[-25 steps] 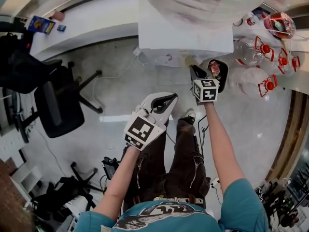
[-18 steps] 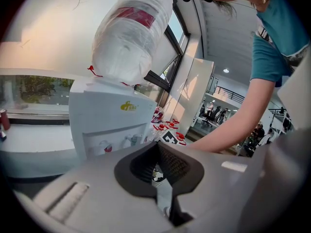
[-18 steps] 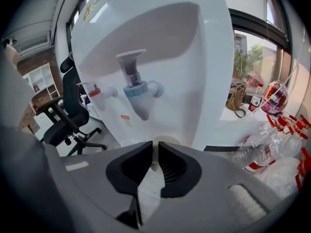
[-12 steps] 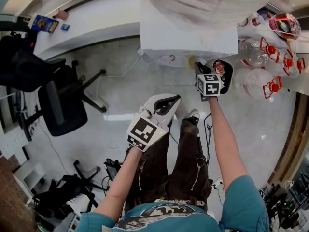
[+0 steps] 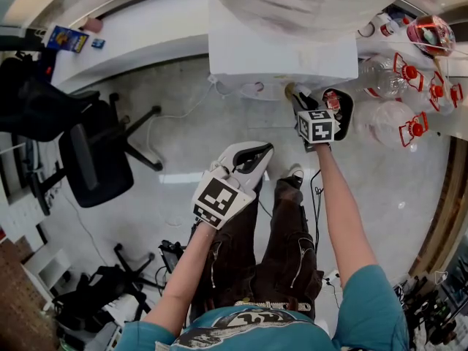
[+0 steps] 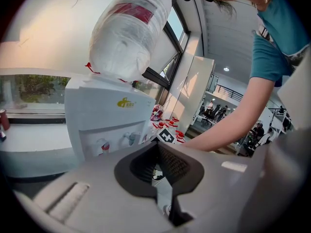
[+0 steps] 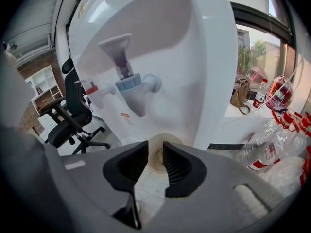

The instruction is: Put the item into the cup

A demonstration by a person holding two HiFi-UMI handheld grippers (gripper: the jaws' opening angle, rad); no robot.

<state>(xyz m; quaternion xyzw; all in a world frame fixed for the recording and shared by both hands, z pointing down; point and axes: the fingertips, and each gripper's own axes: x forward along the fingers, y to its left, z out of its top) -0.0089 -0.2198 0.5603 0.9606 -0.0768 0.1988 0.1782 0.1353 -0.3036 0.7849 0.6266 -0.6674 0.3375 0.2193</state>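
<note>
A cream paper cup (image 7: 167, 138) sits between the jaws of my right gripper (image 7: 155, 143), which is shut on its near wall. The cup is held close under the blue tap (image 7: 131, 84) of a white water dispenser (image 7: 160, 42); a red tap (image 7: 92, 89) is to its left. From the head view the cup (image 5: 292, 91) and right gripper (image 5: 301, 108) are at the dispenser's front (image 5: 278, 50). My left gripper (image 5: 252, 154) hangs lower over the floor, shut with nothing in it, and is seen from its own camera (image 6: 156, 147) pointing towards the dispenser (image 6: 104, 110).
A large water bottle (image 6: 129, 28) stands upside down on the dispenser. Several clear bottles with red handles (image 5: 398, 68) lie to the right. A black office chair (image 5: 95, 159) stands at the left, and a white counter (image 5: 131, 35) runs behind it.
The right gripper moved the cup a little closer to the dispenser a second ago and has held there since. The left gripper has barely moved.
</note>
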